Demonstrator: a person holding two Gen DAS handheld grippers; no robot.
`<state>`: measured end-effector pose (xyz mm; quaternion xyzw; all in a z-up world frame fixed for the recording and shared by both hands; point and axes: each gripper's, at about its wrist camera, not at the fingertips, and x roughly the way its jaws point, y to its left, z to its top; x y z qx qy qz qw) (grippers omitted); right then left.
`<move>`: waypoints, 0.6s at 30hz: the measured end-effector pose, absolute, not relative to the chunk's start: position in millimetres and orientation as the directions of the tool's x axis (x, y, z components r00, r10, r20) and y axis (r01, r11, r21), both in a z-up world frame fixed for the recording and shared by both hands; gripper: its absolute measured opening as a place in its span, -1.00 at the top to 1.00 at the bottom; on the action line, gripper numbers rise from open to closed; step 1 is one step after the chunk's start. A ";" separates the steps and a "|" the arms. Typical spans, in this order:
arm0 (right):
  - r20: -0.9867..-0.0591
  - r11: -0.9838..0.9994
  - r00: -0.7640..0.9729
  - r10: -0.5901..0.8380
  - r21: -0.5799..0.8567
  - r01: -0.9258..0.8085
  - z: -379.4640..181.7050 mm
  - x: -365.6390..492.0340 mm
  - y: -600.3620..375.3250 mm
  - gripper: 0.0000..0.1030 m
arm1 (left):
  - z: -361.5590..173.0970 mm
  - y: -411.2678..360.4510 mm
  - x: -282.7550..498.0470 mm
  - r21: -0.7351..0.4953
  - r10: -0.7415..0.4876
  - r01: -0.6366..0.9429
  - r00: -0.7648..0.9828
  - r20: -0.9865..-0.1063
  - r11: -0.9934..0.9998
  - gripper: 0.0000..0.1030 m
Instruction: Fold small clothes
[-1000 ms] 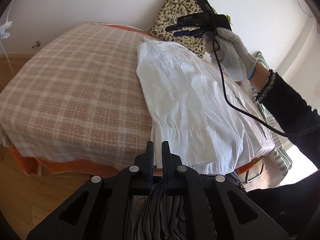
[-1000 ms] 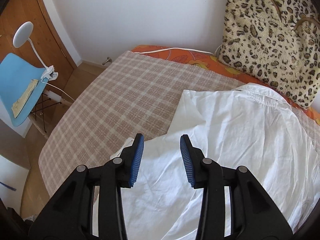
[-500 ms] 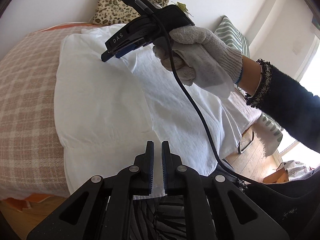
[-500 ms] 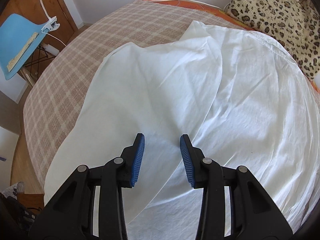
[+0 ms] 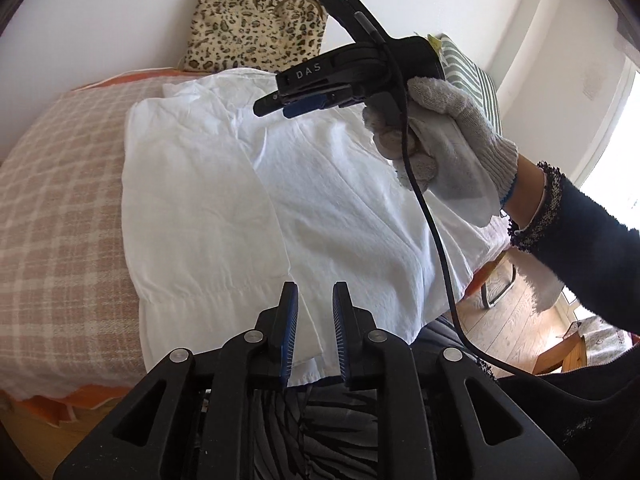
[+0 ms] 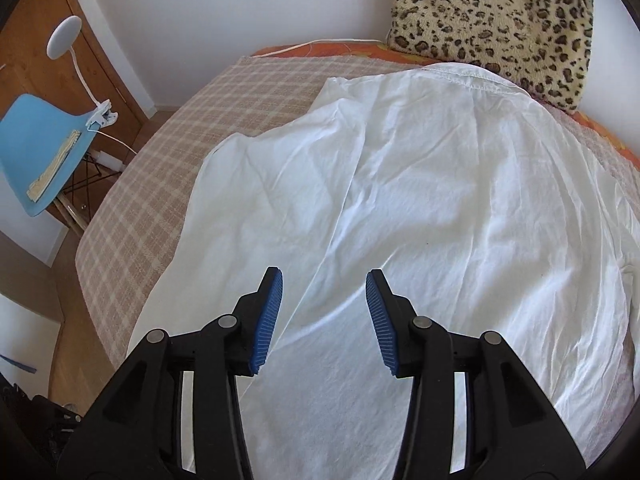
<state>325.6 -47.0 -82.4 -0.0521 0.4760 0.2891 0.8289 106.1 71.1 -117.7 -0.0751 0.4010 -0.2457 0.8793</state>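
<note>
— White shirt (image 5: 328, 200) lies flat on the bed (image 5: 60, 184); from the left wrist, our left gripper (image 5: 314, 304) has just been opening, nothing between.

— From the right wrist, our right gripper (image 6: 324, 292) has just been opening too, empty above the folded-in sleeve (image 6: 256, 216). Next we likely need the far side.

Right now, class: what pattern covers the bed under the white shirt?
A beige-and-cream check on the bed cover, clearest in the right wrist view.
</note>
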 end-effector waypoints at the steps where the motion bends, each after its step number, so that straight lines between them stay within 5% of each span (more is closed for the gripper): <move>1: -0.809 0.836 0.395 0.436 0.202 -0.510 -76.8 321.5 -63.4 0.05 | -111.7 70.1 106.6 -0.323 -0.493 0.378 0.568 -0.660 0.868 0.69; 4: -0.783 0.865 0.448 0.431 0.216 -0.453 -61.4 308.5 -116.6 0.04 | -97.5 59.3 111.4 -0.314 -0.497 0.390 0.585 -0.641 0.865 0.61; 6: -0.775 0.892 0.492 0.397 0.198 -0.408 -54.3 299.9 -153.3 0.04 | -89.7 52.6 114.8 -0.320 -0.508 0.399 0.593 -0.625 0.859 0.22; 18: -0.773 0.988 0.617 0.147 0.141 -0.059 -41.5 259.6 -385.7 0.02 | -74.0 -6.6 144.3 -0.294 -0.575 0.515 0.560 -0.597 0.806 0.21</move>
